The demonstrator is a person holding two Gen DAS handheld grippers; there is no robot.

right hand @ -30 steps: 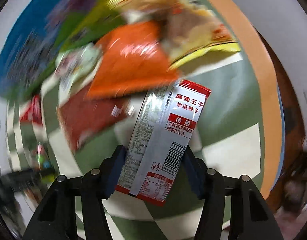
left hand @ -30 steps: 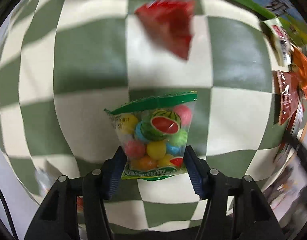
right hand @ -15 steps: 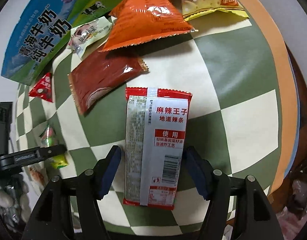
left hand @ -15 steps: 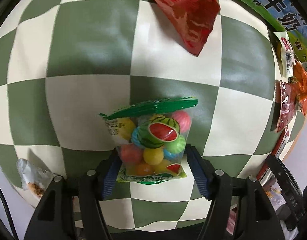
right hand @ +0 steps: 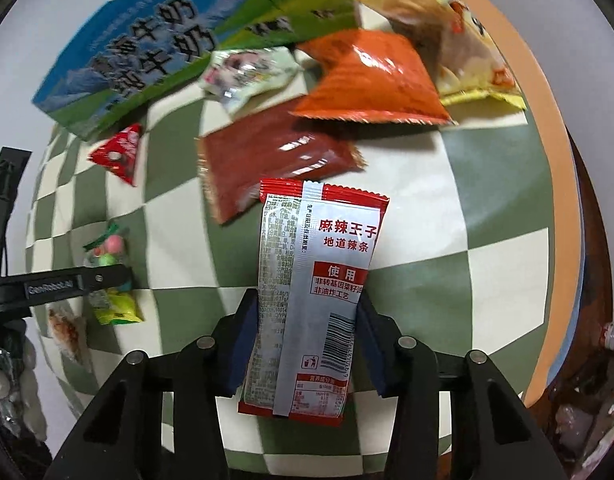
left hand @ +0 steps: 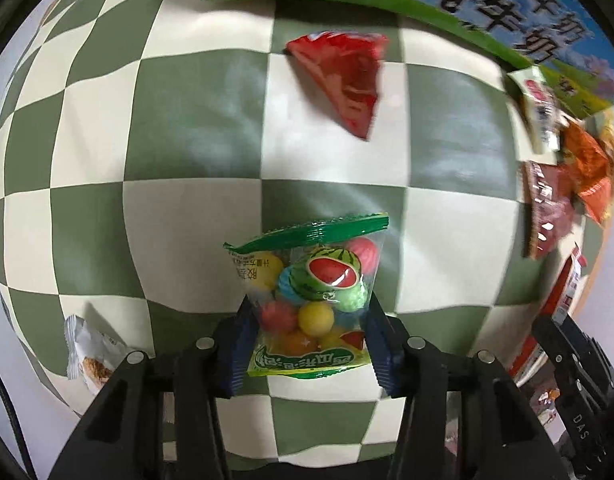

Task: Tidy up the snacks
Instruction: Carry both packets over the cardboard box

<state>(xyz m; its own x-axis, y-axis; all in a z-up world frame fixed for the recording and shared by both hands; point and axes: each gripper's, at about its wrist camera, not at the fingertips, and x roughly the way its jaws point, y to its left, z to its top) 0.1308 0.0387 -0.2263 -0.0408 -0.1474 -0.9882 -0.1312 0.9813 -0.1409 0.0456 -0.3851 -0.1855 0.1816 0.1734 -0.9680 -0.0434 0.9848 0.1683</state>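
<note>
Snacks sit in both claws: the left gripper, jaws just closed, pinches a clear green-topped candy pouch; the right gripper likewise pinches a red-and-silver spicy-strip sachet, long axis pointing away. Beyond, apparently farther, lies the blue-green milk carton on the checked cloth.

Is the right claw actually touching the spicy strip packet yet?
Touching. In the right wrist view the right claw has just been closing, and both blue pads now press the sides of the spicy strip packet, pinching it between them.
</note>
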